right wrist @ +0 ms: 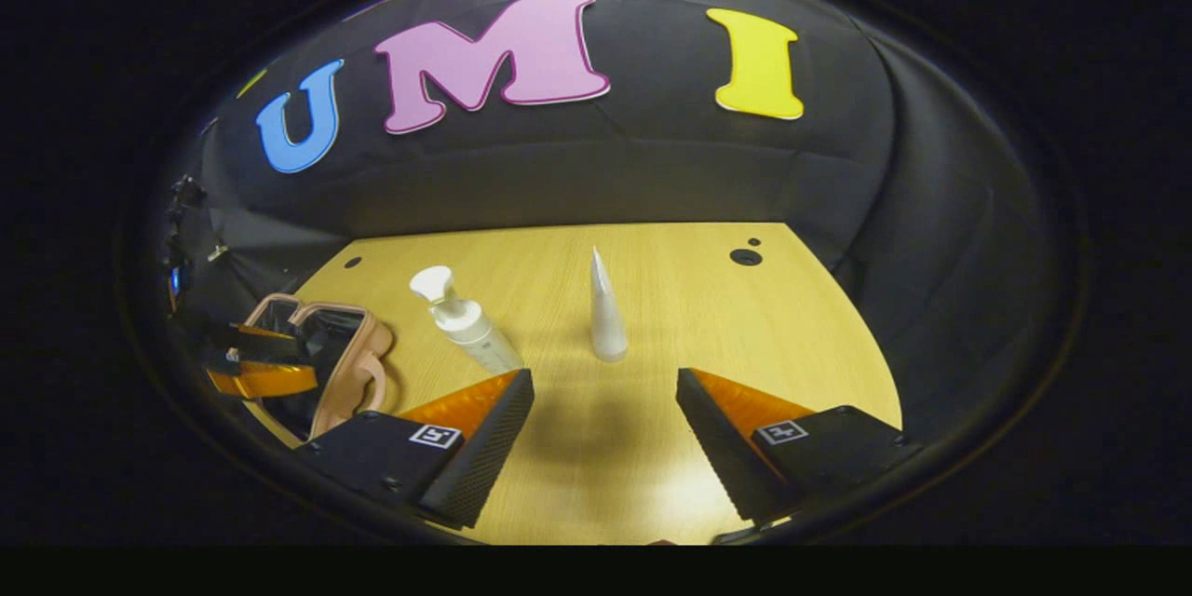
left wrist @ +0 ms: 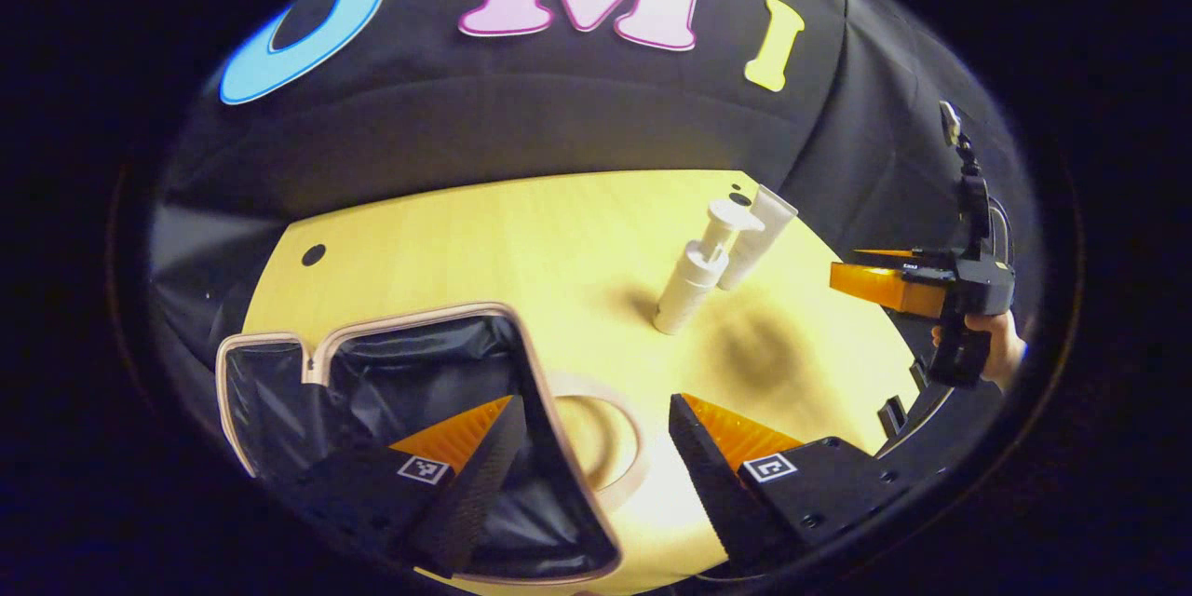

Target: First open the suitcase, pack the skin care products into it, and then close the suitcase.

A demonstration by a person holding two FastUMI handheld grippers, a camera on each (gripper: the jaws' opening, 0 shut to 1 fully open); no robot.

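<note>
A small pink suitcase (left wrist: 549, 419) lies open at the table's near left, its black lining showing. My left gripper (left wrist: 596, 447) is open, one finger above the lining and the other over bare table by the case's handle (left wrist: 626, 447). A white pump bottle (left wrist: 697, 284) and a white tube (left wrist: 762, 237) stand close together farther back. In the right gripper view the pump bottle (right wrist: 466, 324) and the tube (right wrist: 605, 312) stand just ahead of my open right gripper (right wrist: 605, 428), which holds nothing. The suitcase (right wrist: 358, 372) sits at that view's left, with the left gripper (right wrist: 261, 372) over it.
The wooden table (right wrist: 745, 345) has a round hole (right wrist: 745, 256) near its far edge. The black booth wall closes off the back and sides. A hand (left wrist: 1001, 345) holds the right gripper (left wrist: 885, 279) above the table's right edge.
</note>
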